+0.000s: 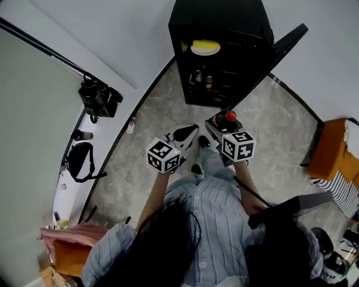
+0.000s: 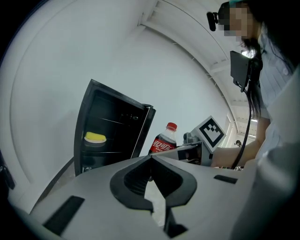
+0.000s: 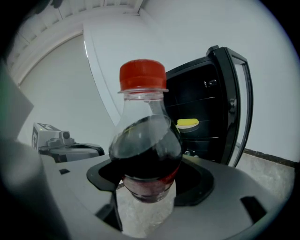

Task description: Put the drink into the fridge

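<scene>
With the right hand-held gripper (image 1: 215,128) clamped on the drink (image 3: 146,154), carry it upright into the open fridge (image 1: 224,17), holding the left hand-held gripper (image 2: 151,160), jaws together and empty, clear.

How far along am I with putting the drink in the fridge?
Done: the door of the fridge is open, and the right gripper is shut on the bottle. In hand: the bottle is held out before the fridge. Left: set it inside and let go.
</scene>
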Action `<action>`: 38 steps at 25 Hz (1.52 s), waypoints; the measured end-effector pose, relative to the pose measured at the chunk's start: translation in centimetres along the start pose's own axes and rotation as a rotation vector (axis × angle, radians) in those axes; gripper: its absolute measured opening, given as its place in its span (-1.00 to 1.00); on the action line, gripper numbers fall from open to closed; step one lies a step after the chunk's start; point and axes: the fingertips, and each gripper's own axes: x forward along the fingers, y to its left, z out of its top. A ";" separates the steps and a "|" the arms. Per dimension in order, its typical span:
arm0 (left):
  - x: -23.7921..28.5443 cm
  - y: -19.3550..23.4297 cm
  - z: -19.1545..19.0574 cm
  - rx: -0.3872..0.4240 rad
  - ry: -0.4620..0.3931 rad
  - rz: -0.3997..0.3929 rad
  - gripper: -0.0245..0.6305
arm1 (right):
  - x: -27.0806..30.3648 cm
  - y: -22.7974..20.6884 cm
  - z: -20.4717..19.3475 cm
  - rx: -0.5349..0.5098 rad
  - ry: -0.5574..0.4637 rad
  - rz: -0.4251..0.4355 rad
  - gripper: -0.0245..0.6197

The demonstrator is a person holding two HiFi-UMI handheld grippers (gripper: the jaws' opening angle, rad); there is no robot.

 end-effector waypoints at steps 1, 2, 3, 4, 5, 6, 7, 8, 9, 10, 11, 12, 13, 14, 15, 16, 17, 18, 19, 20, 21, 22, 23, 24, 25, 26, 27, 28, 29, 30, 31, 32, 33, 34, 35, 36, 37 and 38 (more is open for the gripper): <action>0.6 0.5 0.3 -0.002 0.000 -0.002 -0.90 | 0.5 -0.5 0.5 0.002 0.002 -0.002 0.03; 1.1 1.0 0.6 -0.005 0.001 -0.003 -0.90 | 1.0 -1.0 0.9 0.004 0.005 -0.003 0.03; 1.6 1.5 0.9 -0.008 0.003 -0.003 -0.90 | 1.5 -1.4 1.3 0.007 0.008 -0.005 0.03; 2.1 2.1 1.2 -0.011 0.005 -0.002 -0.90 | 2.0 -1.9 1.6 0.011 0.014 -0.006 0.03; 2.6 2.6 1.4 -0.014 0.009 -0.001 -0.90 | 2.6 -2.4 1.8 0.015 0.022 -0.007 0.03; 3.1 3.1 1.5 -0.018 0.013 0.001 -0.90 | 3.1 -3.0 1.9 0.018 0.030 -0.008 0.03; 3.6 3.6 1.6 -0.020 0.017 0.004 -0.90 | 3.7 -3.6 2.1 0.022 0.039 -0.008 0.03; 4.0 4.1 1.7 -0.022 0.022 0.007 -0.90 | 4.3 -4.2 2.2 0.025 0.047 -0.008 0.03; 4.3 4.6 1.8 -0.023 0.025 0.010 -0.90 | 4.9 -4.8 2.3 0.027 0.054 -0.008 0.03; 4.7 5.0 1.8 -0.024 0.029 0.013 -0.90 | 5.4 -5.4 2.5 0.027 0.059 -0.010 0.03; 5.0 5.4 1.8 -0.026 0.032 0.016 -0.90 | 6.0 -6.0 2.7 0.026 0.064 -0.014 0.03; 5.4 5.8 1.7 -0.030 0.037 0.018 -0.90 | 6.6 -6.7 2.9 0.024 0.068 -0.018 0.03; 5.7 6.2 1.6 -0.034 0.042 0.021 -0.90 | 7.1 -7.3 3.1 0.021 0.072 -0.023 0.03; 6.0 6.6 1.5 -0.039 0.048 0.023 -0.90 | 7.7 -8.0 3.4 0.019 0.076 -0.027 0.03; 6.4 7.0 1.4 -0.043 0.055 0.025 -0.90 | 8.3 -8.5 3.6 0.016 0.080 -0.030 0.03; 6.7 7.4 1.3 -0.046 0.061 0.026 -0.90 | 8.9 -9.0 3.8 0.013 0.084 -0.032 0.03; 7.0 7.7 1.3 -0.049 0.066 0.027 -0.90 | 9.4 -9.5 4.1 0.010 0.087 -0.033 0.03; 7.4 8.0 1.3 -0.053 0.069 0.027 -0.90 | 9.8 -10.0 4.4 0.008 0.090 -0.033 0.03; 7.8 8.3 1.4 -0.057 0.071 0.027 -0.90 | 10.3 -10.4 4.8 0.005 0.091 -0.034 0.03; 8.1 8.7 1.4 -0.059 0.072 0.027 -0.90 | 10.8 -10.9 5.1 0.001 0.093 -0.035 0.03; 8.5 9.0 1.6 -0.060 0.072 0.028 -0.90 | 11.3 -11.3 5.4 -0.005 0.095 -0.036 0.03; 8.9 9.3 1.7 -0.061 0.071 0.029 -0.90 | 11.8 -11.8 5.7 -0.016 0.097 -0.038 0.03; 9.3 9.6 2.0 -0.061 0.069 0.032 -0.90 | 12.4 -12.2 6.1 -0.030 0.100 -0.040 0.03; 9.7 10.0 2.2 -0.062 0.066 0.035 -0.90 | 13.1 -12.7 6.5 -0.048 0.103 -0.043 0.03; 10.1 10.4 2.5 -0.063 0.063 0.040 -0.90 | 13.8 -13.1 7.0 -0.067 0.104 -0.045 0.03; 10.4 10.8 2.8 -0.064 0.057 0.047 -0.90 | 14.6 -13.5 7.4 -0.084 0.104 -0.046 0.03; 10.7 11.2 3.1 -0.067 0.050 0.052 -0.90 | 15.5 -13.9 7.9 -0.100 0.102 -0.047 0.03; 11.0 11.5 3.5 -0.069 0.042 0.057 -0.90 | 16.4 -14.4 8.3 -0.114 0.101 -0.049 0.03; 11.2 11.8 3.9 -0.071 0.034 0.061 -0.90 | 17.4 -14.9 8.8 -0.127 0.098 -0.052 0.03; 11.5 12.1 4.2 -0.071 0.030 0.063 -0.90 | 18.3 -15.4 9.2 -0.138 0.095 -0.055 0.03; 11.7 12.3 4.4 -0.069 0.030 0.064 -0.90 | 19.3 -16.1 9.7 -0.148 0.091 -0.060 0.03; 12.0 12.4 4.6 -0.066 0.035 0.064 -0.90 | 20.2 -16.7 10.1 -0.155 0.086 -0.065 0.03; 12.2 12.6 4.6 -0.062 0.042 0.065 -0.90 | 21.0 -17.3 10.6 -0.159 0.080 -0.070 0.03; 12.4 12.7 4.6 -0.060 0.049 0.067 -0.90 | 21.8 -17.9 11.0 -0.161 0.074 -0.075 0.03; 12.5 12.9 4.5 -0.059 0.055 0.070 -0.90 | 22.6 -18.6 11.2 -0.164 0.071 -0.084 0.03; 12.5 13.1 4.4 -0.062 0.058 0.077 -0.90 | 23.4 -19.4 11.2 -0.170 0.073 -0.099 0.03; 12.5 13.3 4.3 -0.065 0.060 0.084 -0.90 | 24.2 -20.3 11.0 -0.178 0.077 -0.118 0.03; 12.3 13.6 4.1 -0.070 0.061 0.093 -0.90 | 24.8 -21.2 10.8 -0.184 0.084 -0.140 0.03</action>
